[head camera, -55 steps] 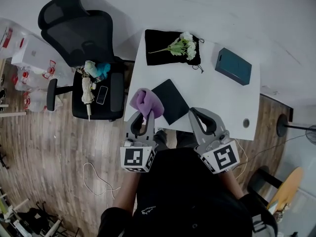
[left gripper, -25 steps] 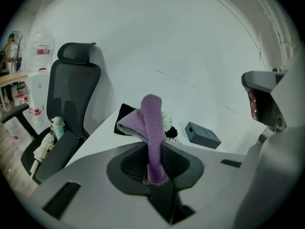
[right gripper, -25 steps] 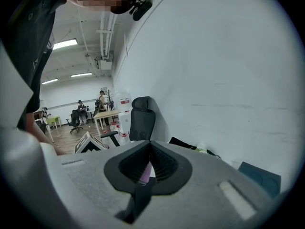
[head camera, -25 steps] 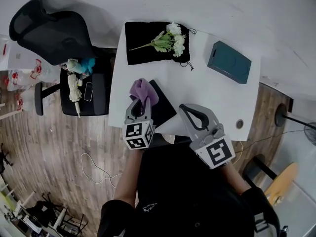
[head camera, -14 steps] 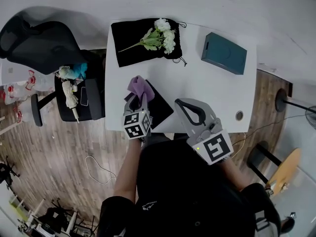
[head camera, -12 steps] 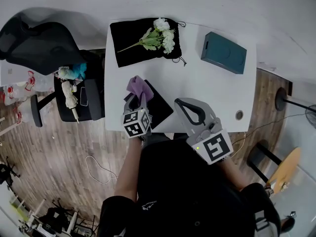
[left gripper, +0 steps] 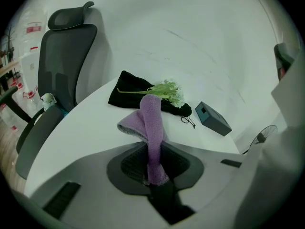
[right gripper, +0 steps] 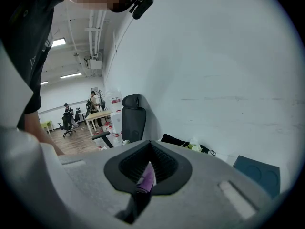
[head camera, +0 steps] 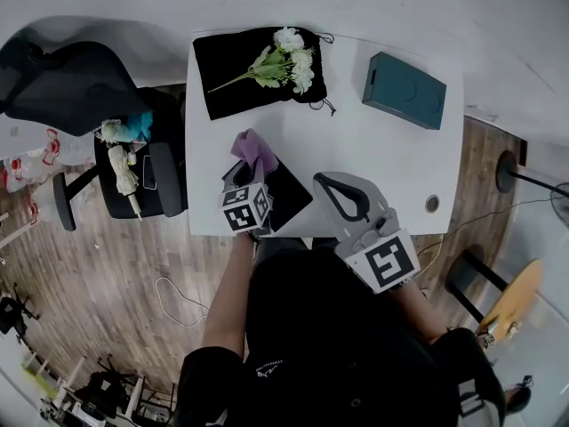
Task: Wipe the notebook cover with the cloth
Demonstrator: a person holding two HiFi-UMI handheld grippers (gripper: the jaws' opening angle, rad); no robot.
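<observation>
The left hand-held gripper (head camera: 250,170) clamps the cloth (head camera: 252,147), pointing lengthwise forward beside the notebook (head camera: 290,194); right hand-held gripper (head camera: 324,183) closed

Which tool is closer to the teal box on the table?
Right. The right tool sits left of the teal box, toward the person; the left tool, gripping the purple cloth, is farther left.

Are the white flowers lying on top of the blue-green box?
No. The white flowers lie on the black bag, not on the blue-green box, which sits apart from them. The head view shows this.
</observation>
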